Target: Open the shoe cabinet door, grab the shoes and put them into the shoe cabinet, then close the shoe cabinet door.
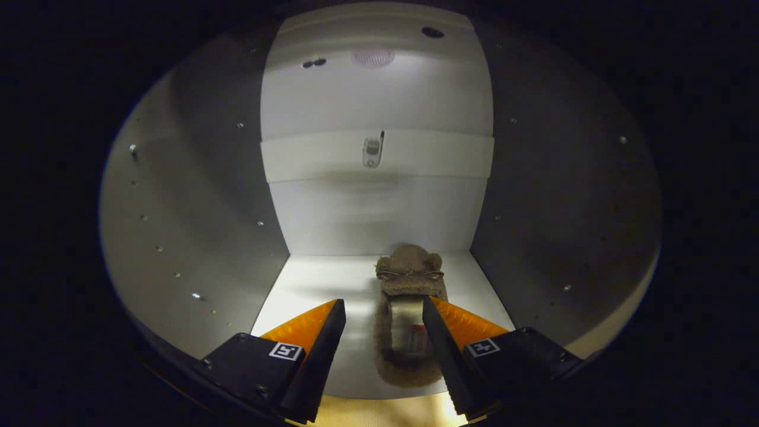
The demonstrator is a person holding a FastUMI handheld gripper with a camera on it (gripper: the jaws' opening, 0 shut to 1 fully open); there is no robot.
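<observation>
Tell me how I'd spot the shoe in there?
Look inside the pale shoe cabinet, down at its lit floor near the back wall. The shoe lies there between the open tool fingers, nearer the right one. It is the fuzzy brown thing, with a metal trim across its top.

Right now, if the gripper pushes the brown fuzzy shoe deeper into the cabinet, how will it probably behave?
The shoe looks soft and fuzzy, so it would likely flex rather than stay stiff. It lies flat on the smooth white cabinet floor, so it should slide, not roll or tip. The open gripper has the shoe between its fingers, nearer one finger, so a push may turn it.
</observation>
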